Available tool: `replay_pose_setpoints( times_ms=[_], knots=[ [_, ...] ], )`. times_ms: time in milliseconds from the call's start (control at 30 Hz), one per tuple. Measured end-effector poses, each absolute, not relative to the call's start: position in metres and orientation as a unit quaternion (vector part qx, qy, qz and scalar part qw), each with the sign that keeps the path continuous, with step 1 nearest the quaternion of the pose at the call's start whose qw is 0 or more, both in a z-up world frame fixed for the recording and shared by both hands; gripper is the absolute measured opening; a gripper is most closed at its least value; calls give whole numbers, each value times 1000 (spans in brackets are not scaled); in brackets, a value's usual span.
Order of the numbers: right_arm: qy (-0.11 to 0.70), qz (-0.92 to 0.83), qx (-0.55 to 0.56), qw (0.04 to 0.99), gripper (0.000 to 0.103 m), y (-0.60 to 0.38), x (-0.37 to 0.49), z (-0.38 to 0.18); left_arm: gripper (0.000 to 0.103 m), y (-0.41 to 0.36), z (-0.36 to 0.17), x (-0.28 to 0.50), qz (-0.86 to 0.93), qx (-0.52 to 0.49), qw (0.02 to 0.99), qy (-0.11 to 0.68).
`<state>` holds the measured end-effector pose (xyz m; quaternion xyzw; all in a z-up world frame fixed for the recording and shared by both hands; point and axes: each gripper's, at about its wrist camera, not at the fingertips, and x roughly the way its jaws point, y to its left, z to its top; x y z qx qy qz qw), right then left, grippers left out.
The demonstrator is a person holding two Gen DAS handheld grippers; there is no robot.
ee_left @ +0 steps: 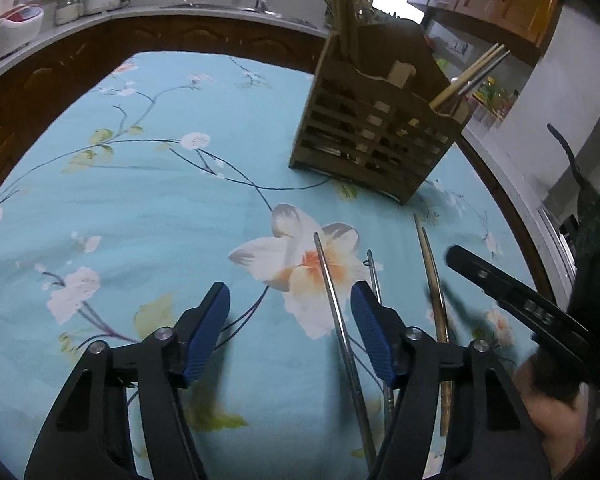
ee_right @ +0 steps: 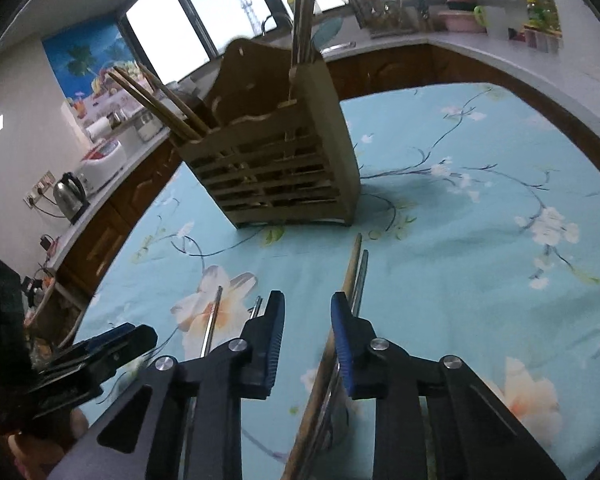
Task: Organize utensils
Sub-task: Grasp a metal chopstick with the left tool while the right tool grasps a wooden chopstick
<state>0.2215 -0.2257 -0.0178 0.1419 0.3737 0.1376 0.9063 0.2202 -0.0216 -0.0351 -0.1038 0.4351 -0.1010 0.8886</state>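
The left gripper (ee_left: 290, 328) is open wide over a metal chopstick (ee_left: 340, 328) near the table's (ee_left: 140, 200) front edge. The right gripper (ee_right: 307, 334) is half open around a wooden chopstick (ee_right: 350, 268). The wooden holder (ee_right: 276, 160) waits near the back edge.

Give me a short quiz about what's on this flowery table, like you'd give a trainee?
1. True or false: the wooden holder already has chopsticks standing in it.
2. Which lies between the right gripper fingers: A) wooden chopstick, B) spoon, C) nothing?
3. Is the left gripper open or shut?

Key: 1 true. 2 A. 3 open, with a metal chopstick lying on the tablecloth between its fingers, ungripped.
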Motion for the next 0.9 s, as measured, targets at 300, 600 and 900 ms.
replay_pose_setpoints(
  times_ms=[300,600,900],
  knots=[
    [410,125,138,893,23,-227,253,-38,48,-38,-46,245,-126,-83,874,462],
    [424,119,114,891,18,-222,280,-39,32,-53,-53,261,-138,-57,867,475],
    [424,117,35,898,14,-204,283,-39,7,-73,-56,268,-127,3,878,461]
  ],
)
